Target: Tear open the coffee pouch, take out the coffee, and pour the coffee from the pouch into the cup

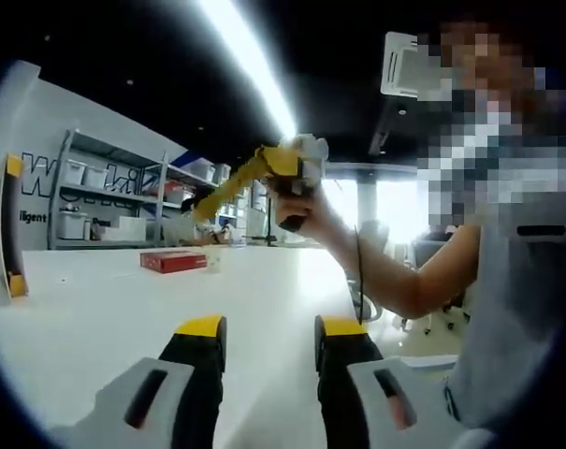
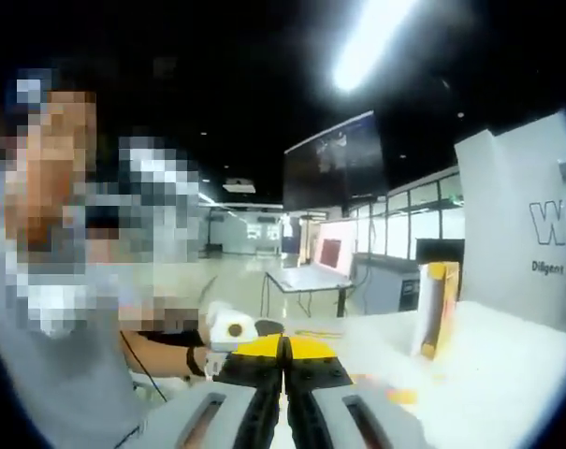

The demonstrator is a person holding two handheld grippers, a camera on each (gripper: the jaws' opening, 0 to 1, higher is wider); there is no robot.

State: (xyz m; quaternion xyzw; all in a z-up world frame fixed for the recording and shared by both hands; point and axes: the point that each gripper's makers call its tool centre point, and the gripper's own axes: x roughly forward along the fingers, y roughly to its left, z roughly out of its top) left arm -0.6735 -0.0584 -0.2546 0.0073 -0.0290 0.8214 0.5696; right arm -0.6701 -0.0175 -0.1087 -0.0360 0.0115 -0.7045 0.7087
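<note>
My left gripper (image 1: 271, 329) stands open low over the white table (image 1: 123, 309), with nothing between its yellow-tipped jaws. A hand holds my right gripper (image 1: 208, 204) up in the air to the right of centre, its yellow jaws pointing left. In the right gripper view those jaws (image 2: 284, 348) are pressed together with nothing between them. A flat red box (image 1: 173, 261) lies on the table beyond my left gripper. A tall yellow-and-black item (image 2: 437, 309) stands upright on the table, and the same item (image 1: 11, 224) appears at the far left edge of the left gripper view; I cannot tell what it is.
A person (image 1: 507, 281) stands close at the right side of the table, one arm (image 1: 395, 276) reaching over it. Shelves with white bins (image 1: 105, 201) line the back wall. A white panel with lettering (image 2: 526, 234) rises beside the table. Another table (image 2: 306, 279) stands farther off.
</note>
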